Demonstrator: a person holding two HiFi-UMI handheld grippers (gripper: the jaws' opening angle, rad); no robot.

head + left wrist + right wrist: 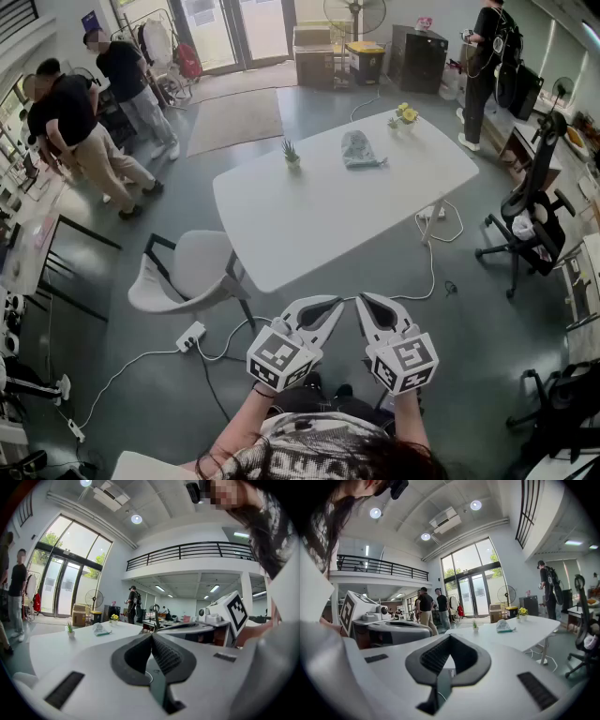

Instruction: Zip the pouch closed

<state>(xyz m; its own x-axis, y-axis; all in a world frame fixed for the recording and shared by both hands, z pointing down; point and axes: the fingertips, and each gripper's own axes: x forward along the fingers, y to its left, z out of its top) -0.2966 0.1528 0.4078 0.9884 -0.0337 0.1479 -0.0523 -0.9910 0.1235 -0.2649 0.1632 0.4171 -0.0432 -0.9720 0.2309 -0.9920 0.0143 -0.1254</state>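
Observation:
A grey-green pouch lies on the far part of the white table; it also shows small in the left gripper view as the pouch and in the right gripper view as the pouch. My left gripper and right gripper are held side by side near my body, well short of the table's near edge. Both are shut with nothing between the jaws. Each gripper view shows its jaw tips meeting, left gripper and right gripper.
A small potted plant and yellow flowers stand on the table. A grey chair sits at its left corner, a black office chair to the right. Cables and a power strip lie on the floor. People stand at left and far right.

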